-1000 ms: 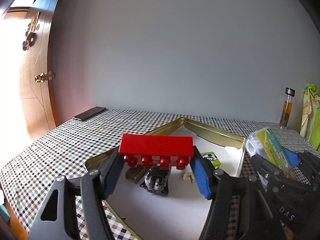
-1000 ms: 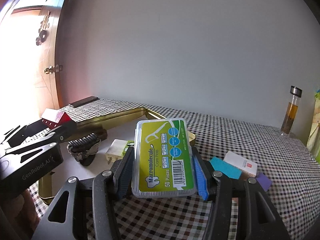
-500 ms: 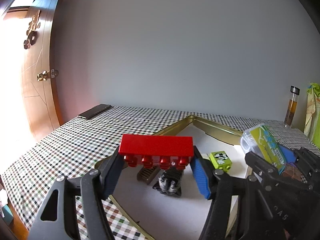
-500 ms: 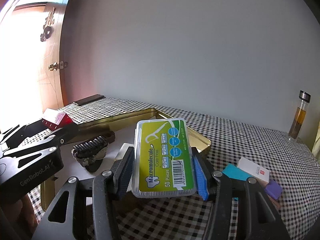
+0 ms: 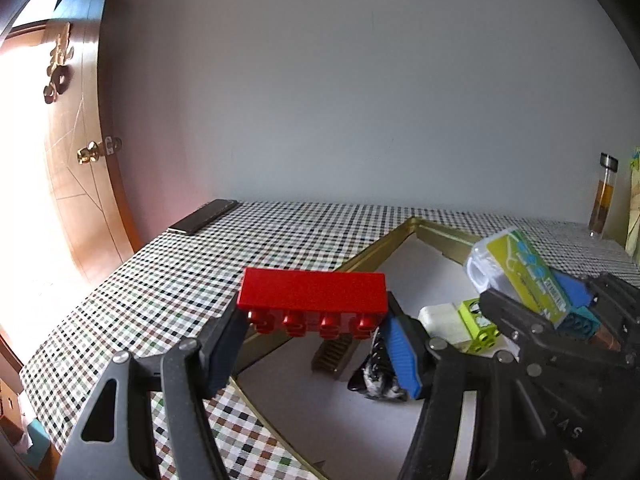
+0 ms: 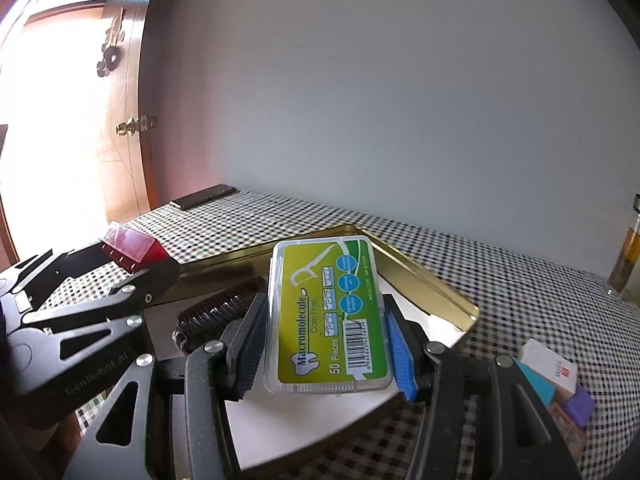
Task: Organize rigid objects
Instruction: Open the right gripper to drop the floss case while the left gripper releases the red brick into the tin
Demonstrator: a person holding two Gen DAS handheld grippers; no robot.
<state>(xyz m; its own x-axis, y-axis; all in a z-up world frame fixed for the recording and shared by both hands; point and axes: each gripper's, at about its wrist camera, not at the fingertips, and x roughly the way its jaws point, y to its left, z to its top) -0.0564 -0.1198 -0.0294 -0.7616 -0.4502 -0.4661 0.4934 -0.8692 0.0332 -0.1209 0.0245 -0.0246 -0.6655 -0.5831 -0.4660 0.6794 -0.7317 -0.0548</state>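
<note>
My left gripper [image 5: 316, 336] is shut on a red toy brick [image 5: 314, 294], held above the near left rim of a gold tray [image 5: 384, 242] with a white floor. My right gripper [image 6: 326, 354] is shut on a green dental floss box [image 6: 326, 316], held above the tray's [image 6: 424, 280] right part. In the left wrist view the floss box [image 5: 520, 268] and right gripper show at right. In the right wrist view the red brick [image 6: 132, 250] shows at left. In the tray lie a dark brush [image 6: 218, 312], a white block [image 5: 440, 320], a lime-green block [image 5: 478, 326] and a small brown comb-like piece [image 5: 334, 354].
A checkered cloth [image 5: 168, 292] covers the table. A black phone [image 5: 204, 216] lies at the far left edge. A glass bottle [image 6: 626, 258] stands at the far right. A white card box [image 6: 550, 366], a teal piece and a purple piece [image 6: 580, 404] lie right of the tray. A wooden door [image 5: 68, 152] is at left.
Both grippers have moved left and slightly forward with their objects; the tray contents have shifted rightwards in the left view, and the tray lies more directly under the floss box.
</note>
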